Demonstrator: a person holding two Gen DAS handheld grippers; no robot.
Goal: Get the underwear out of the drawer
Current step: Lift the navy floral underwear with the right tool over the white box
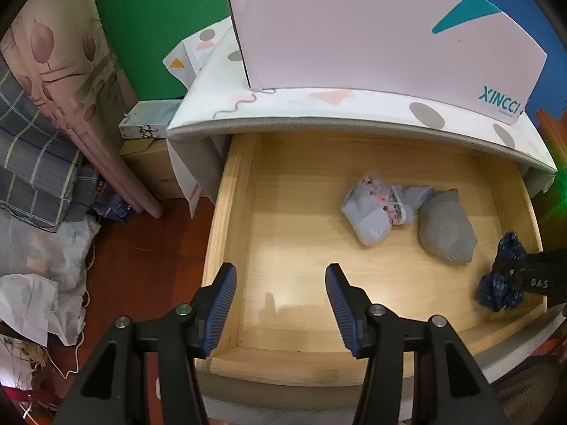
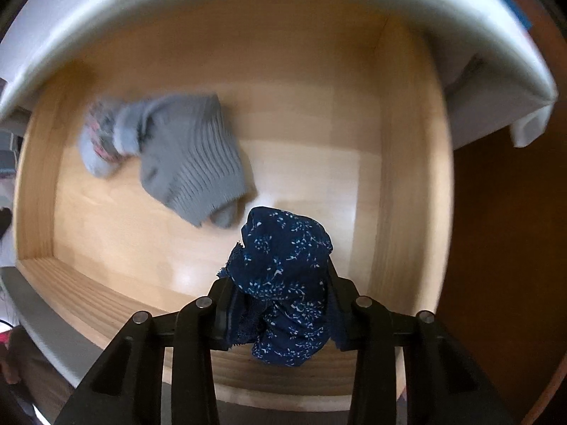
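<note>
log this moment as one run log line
right gripper: shut on navy floral underwear | left gripper: open, empty, over drawer | left in drawer: grey ribbed garment, pale floral garment

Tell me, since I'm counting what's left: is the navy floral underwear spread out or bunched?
Bunched: the navy floral underwear is a crumpled wad clamped in the right gripper over the drawer.

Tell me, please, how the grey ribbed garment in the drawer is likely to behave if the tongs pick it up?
The grey ribbed garment is a soft knit lying crumpled, so it would probably droop and unfold rather than hold its shape. It looks light and unlikely to slip from ridged pads. It touches the floral piece, which might drag along.
</note>
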